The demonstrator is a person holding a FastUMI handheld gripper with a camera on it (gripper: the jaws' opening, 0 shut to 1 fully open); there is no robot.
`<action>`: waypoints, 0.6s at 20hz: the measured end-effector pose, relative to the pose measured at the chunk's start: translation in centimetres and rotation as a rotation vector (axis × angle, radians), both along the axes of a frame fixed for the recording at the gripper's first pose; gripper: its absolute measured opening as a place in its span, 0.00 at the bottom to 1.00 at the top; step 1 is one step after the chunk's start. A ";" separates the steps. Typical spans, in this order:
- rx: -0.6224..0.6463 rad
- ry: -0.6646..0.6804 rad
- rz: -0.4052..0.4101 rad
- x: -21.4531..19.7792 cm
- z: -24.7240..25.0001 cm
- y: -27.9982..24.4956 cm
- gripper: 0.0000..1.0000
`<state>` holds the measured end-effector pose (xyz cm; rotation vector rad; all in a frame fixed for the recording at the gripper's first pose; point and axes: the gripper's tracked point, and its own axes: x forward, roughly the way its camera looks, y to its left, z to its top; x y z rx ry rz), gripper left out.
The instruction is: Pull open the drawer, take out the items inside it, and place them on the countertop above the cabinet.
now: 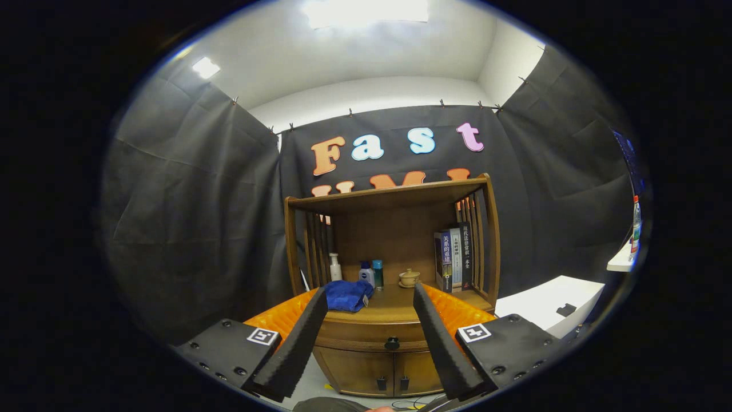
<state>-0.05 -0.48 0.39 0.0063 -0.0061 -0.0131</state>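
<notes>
Gripper (370,343) held clear of the cabinet (392,337), fingers spread wide apart, nothing between them but open air.

The drawer (372,332) is shut; its front runs as a wide band just under the surface (400,303), long axis crosswise to the fingers. Its dark round knob (392,343) sits at about 12 o'clock from the gripper, framed in the gap between the fingers and slightly toward the right one. In my judgement the coming move turns on this: a straight advance along the fingers' line, closing on the knob, then a pull straight back. The drawer's contents cannot be seen.

Below the knob, two cabinet doors with small dark handles (390,382) (close enough to be caught by mistake if the approach dips low).

On the surface: a blue cloth (347,295) at 11 o'clock, near the front edge; behind it a white pump bottle (335,268) and two small bottles (372,273); a small lidded cup (409,278) at 12; upright books (454,257) at 1 o'clock. These limit the free room for setting things down.

Nothing stands between gripper and knob.
</notes>
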 end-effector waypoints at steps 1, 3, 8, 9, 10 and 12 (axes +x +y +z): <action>0.000 0.000 0.000 0.0 0.0 0.0 0.98; 0.001 0.000 0.000 0.1 -0.1 0.0 0.98; 0.000 0.001 0.000 0.2 -0.1 0.1 0.98; 0.000 0.001 0.000 0.0 0.0 0.0 0.98; 0.000 0.001 0.000 0.0 -0.1 0.0 0.98; 0.001 0.002 0.000 0.2 0.0 0.1 0.98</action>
